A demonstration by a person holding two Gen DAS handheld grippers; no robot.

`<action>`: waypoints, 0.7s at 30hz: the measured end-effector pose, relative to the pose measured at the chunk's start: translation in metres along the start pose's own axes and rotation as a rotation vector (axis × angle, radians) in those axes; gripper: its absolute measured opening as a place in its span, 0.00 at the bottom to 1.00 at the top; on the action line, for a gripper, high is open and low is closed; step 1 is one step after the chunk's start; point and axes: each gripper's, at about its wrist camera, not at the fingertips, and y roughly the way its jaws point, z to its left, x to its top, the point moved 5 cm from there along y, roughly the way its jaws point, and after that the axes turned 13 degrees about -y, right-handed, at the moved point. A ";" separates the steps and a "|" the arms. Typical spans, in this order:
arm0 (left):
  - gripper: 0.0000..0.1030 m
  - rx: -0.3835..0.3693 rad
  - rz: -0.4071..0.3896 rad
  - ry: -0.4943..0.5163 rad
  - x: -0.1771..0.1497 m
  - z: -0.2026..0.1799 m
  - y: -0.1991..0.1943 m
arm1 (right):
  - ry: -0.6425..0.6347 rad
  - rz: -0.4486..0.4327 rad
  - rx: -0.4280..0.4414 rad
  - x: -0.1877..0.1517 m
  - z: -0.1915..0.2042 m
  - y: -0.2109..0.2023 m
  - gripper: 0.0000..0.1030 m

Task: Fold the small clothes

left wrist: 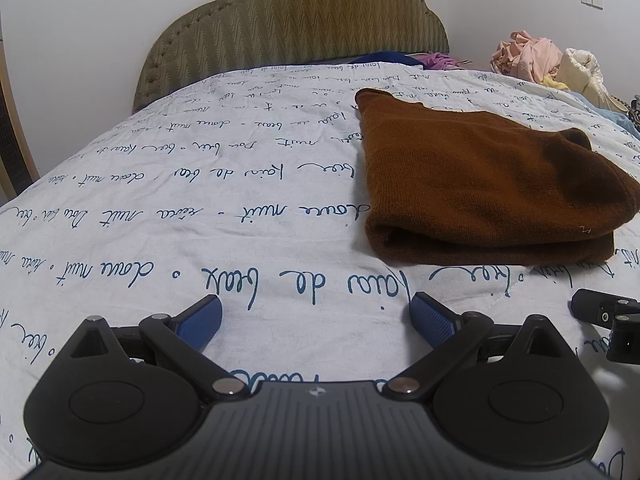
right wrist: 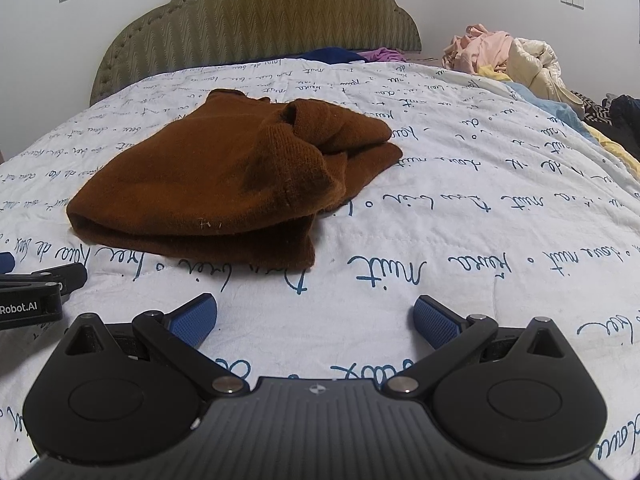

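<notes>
A brown knit garment (left wrist: 480,184) lies folded in layers on the white bedspread (left wrist: 200,200) printed with blue handwriting. In the right wrist view the garment (right wrist: 224,184) sits ahead and to the left, with a rumpled sleeve part at its far right. My left gripper (left wrist: 316,316) is open and empty, low over the bedspread, short of the garment and to its left. My right gripper (right wrist: 316,316) is open and empty, short of the garment's near edge. Each gripper shows at the edge of the other's view: the right one (left wrist: 608,320), the left one (right wrist: 36,288).
A padded olive headboard (left wrist: 296,20) stands at the far end of the bed. A heap of pink, cream and yellow clothes (right wrist: 504,56) lies at the far right. Blue and purple clothes (right wrist: 360,55) lie by the headboard. Dark items (right wrist: 616,120) sit at the right edge.
</notes>
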 end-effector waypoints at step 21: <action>0.99 -0.033 0.004 0.001 0.000 -0.001 0.000 | -0.005 -0.016 0.011 0.001 0.003 -0.002 1.00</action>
